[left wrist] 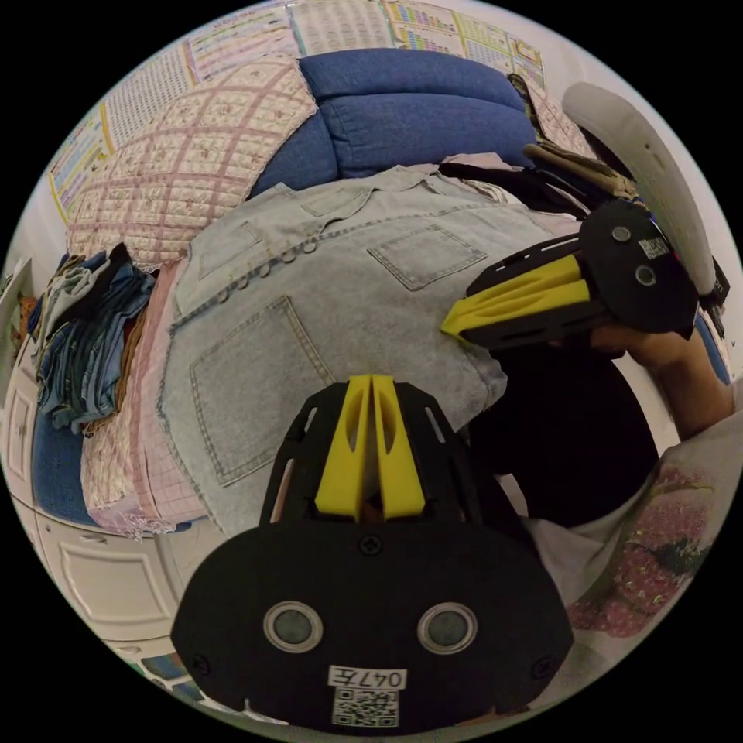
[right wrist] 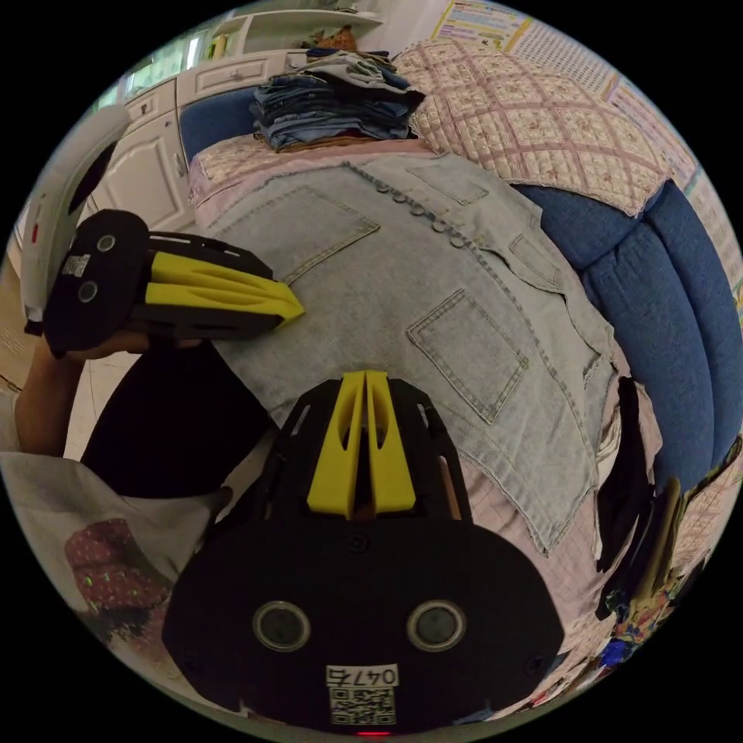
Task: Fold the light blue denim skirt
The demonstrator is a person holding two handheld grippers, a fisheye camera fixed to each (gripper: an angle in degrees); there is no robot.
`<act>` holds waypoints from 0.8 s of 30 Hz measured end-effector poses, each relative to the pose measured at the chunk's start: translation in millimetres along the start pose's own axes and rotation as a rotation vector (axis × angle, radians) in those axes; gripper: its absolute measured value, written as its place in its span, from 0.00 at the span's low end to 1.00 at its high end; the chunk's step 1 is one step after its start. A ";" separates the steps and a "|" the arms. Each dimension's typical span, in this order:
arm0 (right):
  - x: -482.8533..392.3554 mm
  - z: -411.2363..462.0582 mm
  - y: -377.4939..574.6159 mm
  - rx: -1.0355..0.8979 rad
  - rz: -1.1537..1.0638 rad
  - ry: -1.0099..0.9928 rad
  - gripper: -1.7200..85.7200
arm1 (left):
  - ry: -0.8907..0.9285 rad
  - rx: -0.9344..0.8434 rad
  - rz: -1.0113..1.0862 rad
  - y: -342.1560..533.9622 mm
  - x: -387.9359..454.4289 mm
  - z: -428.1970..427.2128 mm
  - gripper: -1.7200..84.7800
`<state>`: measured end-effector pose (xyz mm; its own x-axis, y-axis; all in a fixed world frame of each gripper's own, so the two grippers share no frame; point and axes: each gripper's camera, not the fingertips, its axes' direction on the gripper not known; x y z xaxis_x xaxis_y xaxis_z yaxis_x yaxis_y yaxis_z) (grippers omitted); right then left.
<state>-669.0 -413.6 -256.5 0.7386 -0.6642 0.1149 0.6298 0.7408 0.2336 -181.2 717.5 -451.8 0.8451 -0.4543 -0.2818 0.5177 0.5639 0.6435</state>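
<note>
The light blue denim skirt (left wrist: pixel 325 309) lies spread flat on a pink quilted seat cover, its patch pockets and row of buttons facing up. In the left gripper view, my left gripper (left wrist: pixel 370 381) is shut, its tips over the skirt's near hem. The right gripper (left wrist: pixel 446 326) comes in from the right, also shut, its tip at the hem's corner. In the right gripper view, the skirt (right wrist: pixel 433 294) stretches away from my shut right gripper (right wrist: pixel 365 376). The left gripper (right wrist: pixel 299 313) touches the skirt's near edge there. I see no cloth pinched in either gripper.
A stack of folded jeans (left wrist: pixel 85 348) (right wrist: pixel 333 101) sits at the far end of the seat. Blue sofa cushions (left wrist: pixel 418 108) and a pink quilt (left wrist: pixel 186 155) rise behind. Dark clothes (left wrist: pixel 542 178) lie past the skirt. White cabinets (left wrist: pixel 101 573) stand beside. The person's dark leg (left wrist: pixel 573 441) is close.
</note>
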 end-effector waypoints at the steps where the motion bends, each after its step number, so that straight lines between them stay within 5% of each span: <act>1: -1.4 4.3 -4.8 -0.002 -0.002 0.007 0.01 | 0.006 0.000 -0.004 0.7 -5.2 1.2 0.01; 24: 11.9 63.7 -53.1 0.003 0.042 -0.115 0.01 | -0.040 0.037 0.014 11.6 -48.2 -3.3 0.01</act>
<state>-708.9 -467.1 -206.1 0.7317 -0.6400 0.2346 0.5982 0.7679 0.2291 -215.5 748.2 -433.1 0.8456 -0.4745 -0.2445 0.5003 0.5450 0.6728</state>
